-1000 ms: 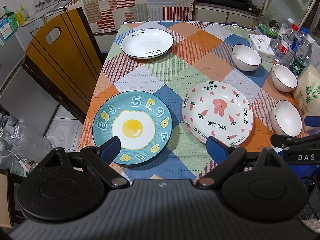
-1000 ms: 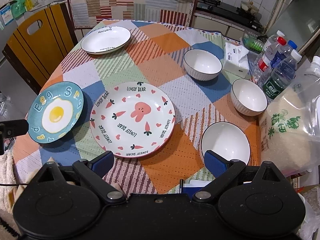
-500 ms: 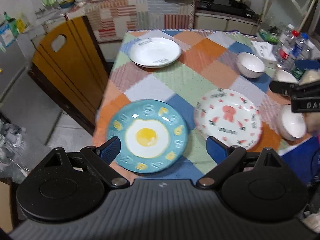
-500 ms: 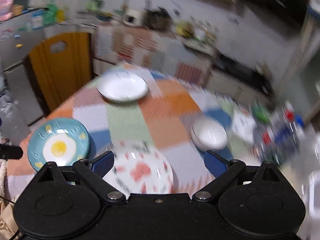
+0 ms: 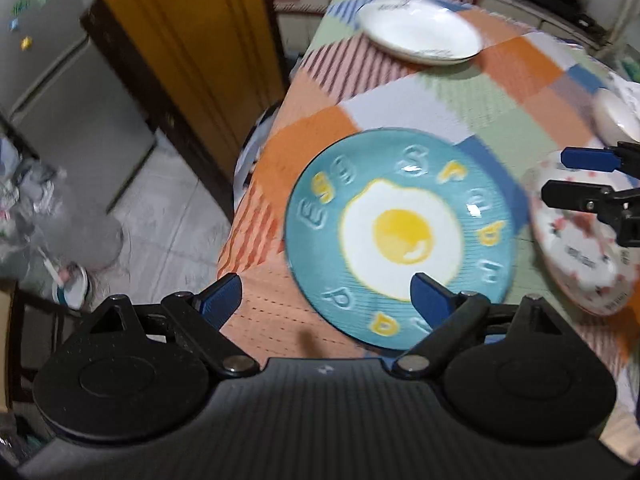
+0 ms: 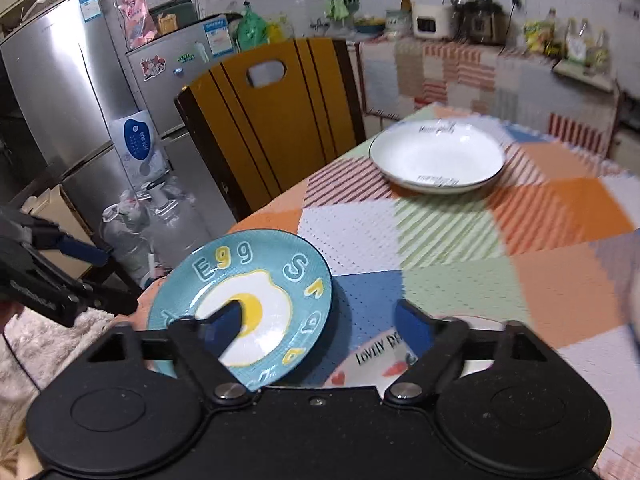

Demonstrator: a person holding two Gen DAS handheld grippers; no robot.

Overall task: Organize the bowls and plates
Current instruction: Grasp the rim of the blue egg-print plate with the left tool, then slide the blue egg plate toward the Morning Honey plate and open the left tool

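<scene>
A teal plate with a fried-egg picture [image 5: 400,236] lies near the table's left front corner; it also shows in the right wrist view [image 6: 244,304]. My left gripper [image 5: 324,300] is open, low over the plate's near left rim, holding nothing. My right gripper [image 6: 320,320] is open and empty, low over the gap between the teal plate and the white "Lovely Bear" plate [image 6: 380,356], which also shows in the left wrist view [image 5: 580,248]. A plain white plate [image 6: 436,156] sits far back on the table. One white bowl [image 5: 616,116] shows at the right edge.
A patchwork cloth covers the table [image 6: 460,248]. A yellow wooden chair [image 6: 276,120] stands at the table's left side. Steel fridges [image 6: 80,92] and plastic bottles on the floor [image 6: 132,224] lie beyond. A cluttered counter [image 6: 480,64] runs behind.
Both grippers swung left and dropped closer to the table. The teal egg plate now fills the left view. The right view turned away from the bowls toward the chair and fridges.
</scene>
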